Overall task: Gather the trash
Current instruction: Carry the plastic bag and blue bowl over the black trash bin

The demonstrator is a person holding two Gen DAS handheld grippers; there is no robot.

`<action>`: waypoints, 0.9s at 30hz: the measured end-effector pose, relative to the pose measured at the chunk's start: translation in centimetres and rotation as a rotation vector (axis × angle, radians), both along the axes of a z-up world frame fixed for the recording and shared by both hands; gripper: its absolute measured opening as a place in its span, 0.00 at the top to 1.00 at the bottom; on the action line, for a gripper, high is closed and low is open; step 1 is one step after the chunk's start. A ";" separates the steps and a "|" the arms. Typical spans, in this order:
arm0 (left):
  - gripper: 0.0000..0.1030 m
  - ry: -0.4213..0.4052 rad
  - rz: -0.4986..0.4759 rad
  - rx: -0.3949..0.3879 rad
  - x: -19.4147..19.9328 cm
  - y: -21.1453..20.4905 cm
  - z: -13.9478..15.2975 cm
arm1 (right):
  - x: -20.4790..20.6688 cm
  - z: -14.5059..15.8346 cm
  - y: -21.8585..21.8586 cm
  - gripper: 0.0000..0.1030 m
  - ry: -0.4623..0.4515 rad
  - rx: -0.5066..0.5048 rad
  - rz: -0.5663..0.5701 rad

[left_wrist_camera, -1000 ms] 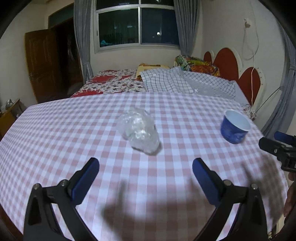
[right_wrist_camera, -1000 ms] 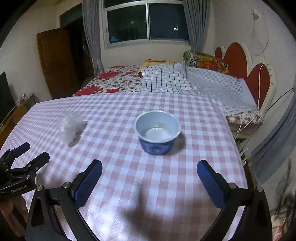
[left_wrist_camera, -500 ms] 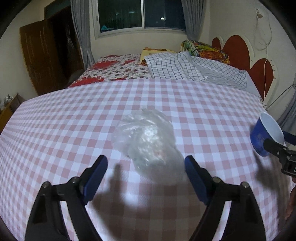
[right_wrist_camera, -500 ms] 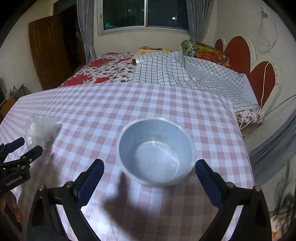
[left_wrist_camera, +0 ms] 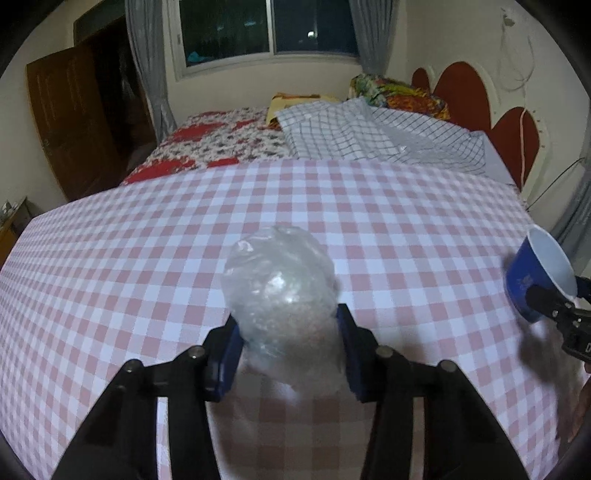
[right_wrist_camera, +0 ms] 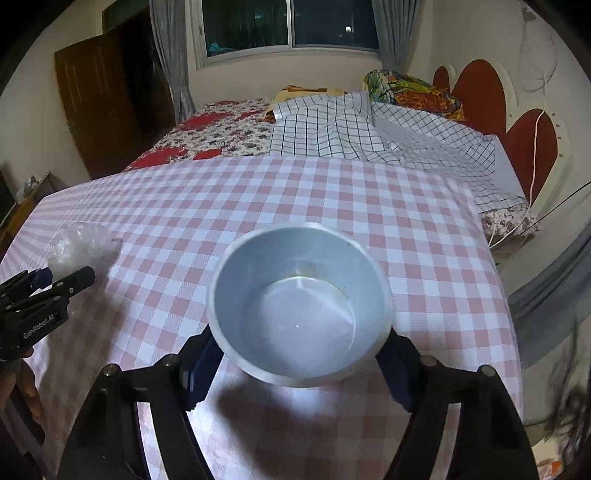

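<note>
Grippers [left_wrist_camera: 288, 354] around upright cup [right_wrist_camera: 299, 314], bag [left_wrist_camera: 280, 288]

Pink-and-white checked cloth covers the worktop [left_wrist_camera: 369, 229]. Beyond its far edge a bed [left_wrist_camera: 221, 144] shows a red floral cover, with a blue-checked sheet [left_wrist_camera: 354, 136] spread on its right half. Far right, a red scalloped headboard [left_wrist_camera: 465, 96] meets the cream wall. A dark window [left_wrist_camera: 269, 29] hangs between grey curtains; a brown wooden door [left_wrist_camera: 70, 122] stands left.

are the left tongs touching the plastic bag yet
Touching. In the left wrist view both blue pads of the left tongs sit flush against the sides of the crumpled clear plastic bag, no gap showing, as the jaws are closing.
</note>
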State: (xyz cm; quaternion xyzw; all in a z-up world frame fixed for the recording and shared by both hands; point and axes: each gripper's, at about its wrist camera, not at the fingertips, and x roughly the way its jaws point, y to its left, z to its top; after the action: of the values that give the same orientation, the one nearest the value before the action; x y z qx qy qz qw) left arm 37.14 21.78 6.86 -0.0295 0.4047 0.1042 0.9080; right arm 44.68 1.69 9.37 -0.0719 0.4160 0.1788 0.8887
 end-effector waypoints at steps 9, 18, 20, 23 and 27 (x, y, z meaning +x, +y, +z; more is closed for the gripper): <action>0.53 -0.052 -0.084 0.037 -5.1 -3.8 1.1 | -3.9 1.4 -1.8 0.25 -0.050 0.002 0.016; 0.53 -0.100 -0.163 0.038 -9.8 -7.6 2.3 | -10.3 3.3 -4.7 0.25 -0.111 0.004 0.025; 0.53 -0.114 -0.186 0.042 -11.4 -9.1 2.7 | -12.0 3.8 -5.6 0.25 -0.128 0.008 0.021; 0.53 -0.133 -0.217 0.044 -13.1 -10.8 3.3 | -14.2 4.5 -7.2 0.25 -0.142 0.020 0.013; 0.53 -0.153 -0.256 0.050 -14.8 -13.4 3.9 | -16.9 5.2 -9.7 0.25 -0.165 0.027 -0.008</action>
State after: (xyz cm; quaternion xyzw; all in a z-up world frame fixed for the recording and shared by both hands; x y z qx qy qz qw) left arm 22.37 8.42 10.79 0.0371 0.3323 -0.0050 0.9424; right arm 27.77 -7.96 14.57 -0.0727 0.3394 0.1745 0.9215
